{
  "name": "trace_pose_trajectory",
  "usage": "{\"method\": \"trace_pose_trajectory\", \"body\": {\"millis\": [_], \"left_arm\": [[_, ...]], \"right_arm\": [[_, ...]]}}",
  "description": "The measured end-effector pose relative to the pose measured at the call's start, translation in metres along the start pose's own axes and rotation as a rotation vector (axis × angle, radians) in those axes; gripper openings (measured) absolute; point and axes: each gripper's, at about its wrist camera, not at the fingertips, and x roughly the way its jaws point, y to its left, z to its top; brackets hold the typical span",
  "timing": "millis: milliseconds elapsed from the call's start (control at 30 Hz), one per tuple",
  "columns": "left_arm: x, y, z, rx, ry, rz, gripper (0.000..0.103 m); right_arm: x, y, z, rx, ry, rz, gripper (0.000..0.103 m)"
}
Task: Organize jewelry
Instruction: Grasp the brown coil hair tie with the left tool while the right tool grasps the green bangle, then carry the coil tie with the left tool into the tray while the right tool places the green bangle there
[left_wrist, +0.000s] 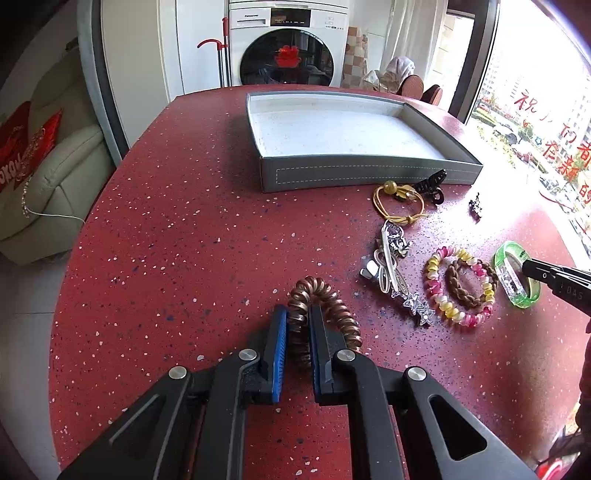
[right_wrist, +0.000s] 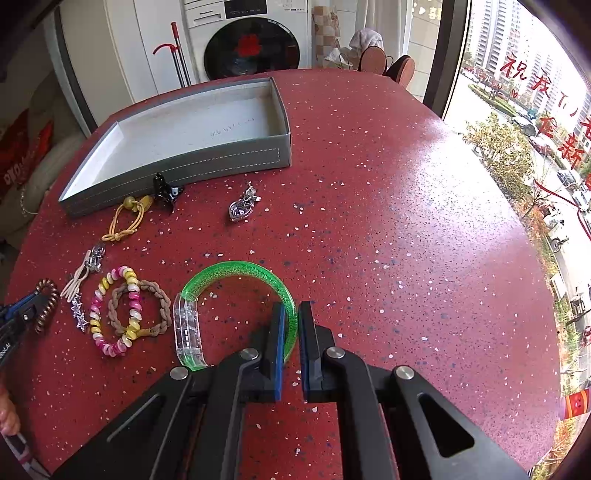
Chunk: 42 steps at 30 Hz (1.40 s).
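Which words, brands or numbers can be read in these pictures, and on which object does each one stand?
"Panasonic": washing machine, on its front panel, small, only just readable.
"DAS": right gripper, on its body, as seen from the left wrist view.
"祝我们", "在新": window, red handwritten characters; the rest is cut off.
Tray, faint line of print on its floor: too small to read.
Red cushion, lettering: too blurred to read.

Black angular left gripper (left_wrist: 297, 325); blue ribbed pads (left_wrist: 279, 354); silver round screws (left_wrist: 248, 355).
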Motion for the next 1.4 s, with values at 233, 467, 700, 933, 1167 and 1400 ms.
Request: {"method": "trace_pose_trajectory", "body": {"millis": [233, 467, 700, 933, 1167, 1400], "left_arm": [[-0.016, -0.001, 0.021, -0.012, -0.034, -0.068, 0.029], [-0.027, -0.007, 0.068, -0.008, -0.087, -0.125, 0.029], [-0.005, -0.016, 0.138, 0.013, -0.122, -0.119, 0.029], [0.047, -0.016, 0.197, 0.012, -0.104, -0.067, 0.029], [0.106, -0.016, 0.229, -0.005, -0.051, -0.018, 0.029], [0.142, -0.029, 0.229, 0.044, 0.006, 0.049, 0.029]], "right_arm": [[-0.023, 0.0, 0.023, 0.022, -0.043, 0.072, 0.008], [-0.024, 0.009, 0.079, 0.023, -0.066, 0.135, 0.008], [0.009, 0.031, 0.148, 0.001, -0.059, 0.151, 0.008], [0.06, 0.042, 0.198, 0.011, -0.028, 0.141, 0.008], [0.102, 0.048, 0.22, 0.01, -0.006, 0.11, 0.008], [0.126, 0.047, 0.218, 0.002, 0.016, 0.077, 0.008]]}}
